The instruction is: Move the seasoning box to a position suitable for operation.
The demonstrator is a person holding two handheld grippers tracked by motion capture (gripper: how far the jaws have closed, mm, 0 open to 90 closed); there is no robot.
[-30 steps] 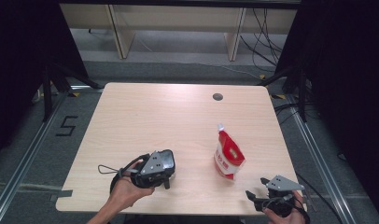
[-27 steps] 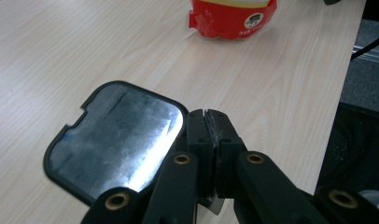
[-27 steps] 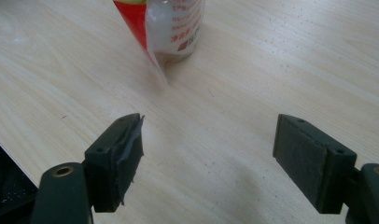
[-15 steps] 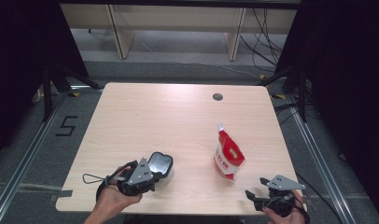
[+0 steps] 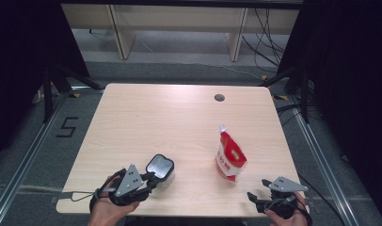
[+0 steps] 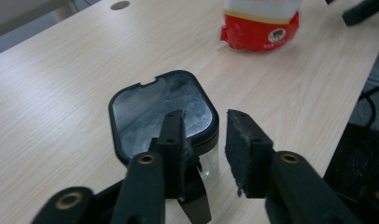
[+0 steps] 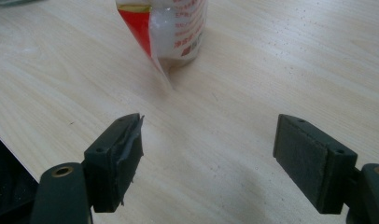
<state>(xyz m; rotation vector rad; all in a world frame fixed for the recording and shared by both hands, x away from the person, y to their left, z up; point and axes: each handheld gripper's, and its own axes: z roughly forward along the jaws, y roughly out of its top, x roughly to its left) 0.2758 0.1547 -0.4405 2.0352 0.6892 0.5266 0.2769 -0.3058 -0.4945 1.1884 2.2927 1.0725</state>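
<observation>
A clear square container with a black-rimmed lid stands near the table's front left edge. My left gripper sits just behind it. Its jaws have just been opening. The left jaw overlaps the container's near rim, and bare table shows in the gap between the pads, so nothing is gripped. A red and white pouch stands upright to the right. My right gripper rests at the front right edge, wide open on bare table, a short way before the pouch.
The light wooden table has a round cable hole at the back right. Dark floor, rails and shelf legs surround it. The table's front edge lies right under both hands.
My left hand has drawn back to the left, toward the front edge, uncovering the container. Its jaws have opened off the container. The right gripper and pouch have not moved.
</observation>
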